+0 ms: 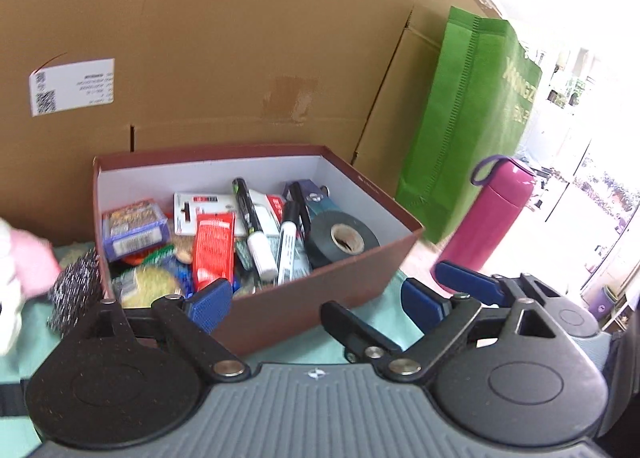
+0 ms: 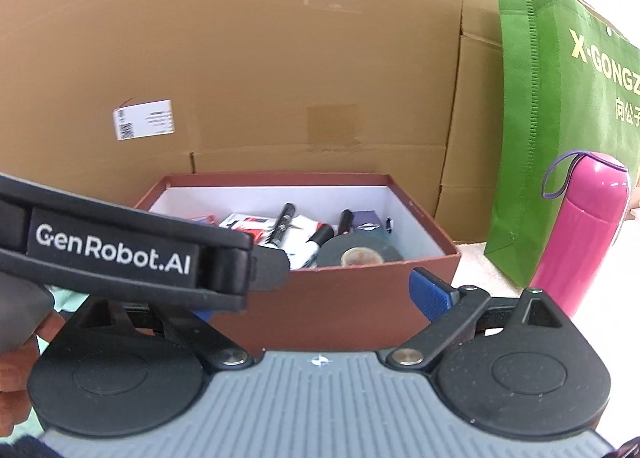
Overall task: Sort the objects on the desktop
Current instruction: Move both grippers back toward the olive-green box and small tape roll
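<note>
A dark red box [image 1: 320, 310] with a white inside stands on a teal cloth. It holds markers [image 1: 289, 242], a black tape roll [image 1: 344, 238], a red tube [image 1: 214, 250], card packs and a yellow sponge. A steel wool scourer [image 1: 74, 290] lies outside its left wall. My left gripper [image 1: 316, 304] hangs open just short of the box's front wall, with nothing between its blue pads. My right gripper [image 2: 316, 304] is open too and empty, facing the same wall [image 2: 340, 306]. Its left finger is hidden behind the left device's black lettered housing [image 2: 120, 254].
Large cardboard boxes [image 1: 220, 58] form a wall right behind the red box. A green fabric bag [image 1: 468, 118] and a pink bottle [image 1: 492, 218] stand to the right. A blurred pink and white thing [image 1: 24, 270] sits at the far left. A hand [image 2: 16, 370] shows at the lower left.
</note>
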